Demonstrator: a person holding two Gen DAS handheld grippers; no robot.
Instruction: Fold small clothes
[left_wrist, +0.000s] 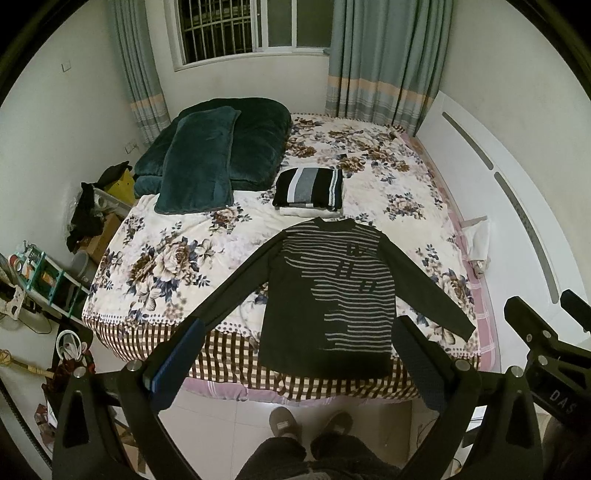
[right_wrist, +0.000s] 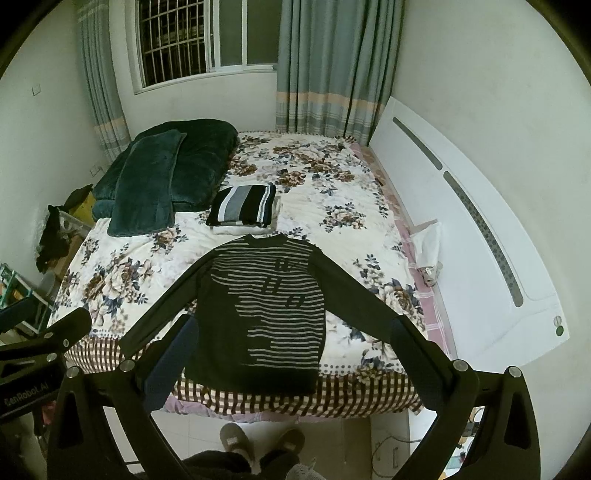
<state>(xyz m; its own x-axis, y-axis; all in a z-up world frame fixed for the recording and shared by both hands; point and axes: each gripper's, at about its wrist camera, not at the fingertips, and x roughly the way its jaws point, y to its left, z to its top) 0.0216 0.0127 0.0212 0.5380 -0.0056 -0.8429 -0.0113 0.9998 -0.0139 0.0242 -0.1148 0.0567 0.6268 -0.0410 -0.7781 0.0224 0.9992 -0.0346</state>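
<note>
Dark striped sweater (left_wrist: 332, 295) flat on bed (left_wrist: 177, 258), below both spread grippers (left_wrist: 299, 363)

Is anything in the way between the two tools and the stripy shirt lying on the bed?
No, nothing visible blocks either one. The stripy shirt lies flat, sleeves spread, at the near edge of the bed. The left tool and right tool are both open above it, with only air between.

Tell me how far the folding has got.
Done: a folded stack sits mid-bed, a striped black-and-grey piece over a white one. In hand: nothing; the left gripper and right gripper are both open, above the bed's near edge. Left: the dark striped long-sleeve shirt lies flat, sleeves spread, unfolded.
</note>
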